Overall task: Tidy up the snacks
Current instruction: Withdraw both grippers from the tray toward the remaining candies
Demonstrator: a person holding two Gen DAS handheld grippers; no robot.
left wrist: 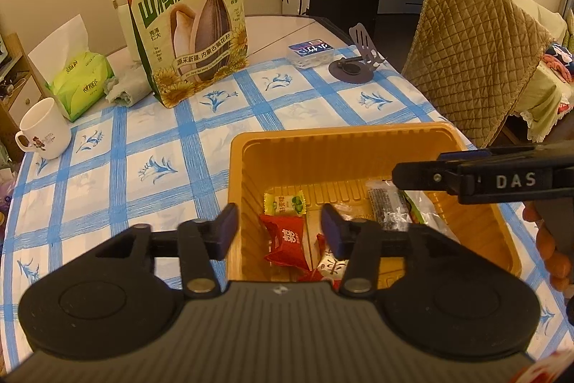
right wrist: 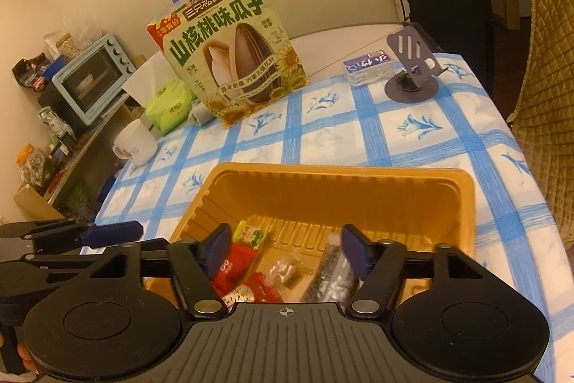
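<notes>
An orange plastic tray (left wrist: 323, 146) (right wrist: 358, 180) sits on the blue-checked tablecloth and holds several wrapped snacks: a yellow-green candy (left wrist: 283, 202) (right wrist: 251, 234), red packets (left wrist: 285, 241) (right wrist: 233, 266) and a dark clear-wrapped bar (left wrist: 385, 207) (right wrist: 332, 271). My left gripper (left wrist: 280, 230) is open and empty above the tray's near left part. My right gripper (right wrist: 287, 252) is open and empty above the tray's near side; it shows at the right in the left wrist view (left wrist: 416, 173). A large sunflower-seed bag (left wrist: 190, 24) (right wrist: 233, 56) stands at the back.
A white mug (left wrist: 45, 128) (right wrist: 134, 142), green tissue pack (left wrist: 80, 78) (right wrist: 168, 106), small white box (left wrist: 311, 54) (right wrist: 369, 67) and grey phone stand (left wrist: 358, 60) (right wrist: 410, 74) are on the table. A quilted chair (left wrist: 473, 60) stands right. A shelf with toaster oven (right wrist: 89, 81) stands left.
</notes>
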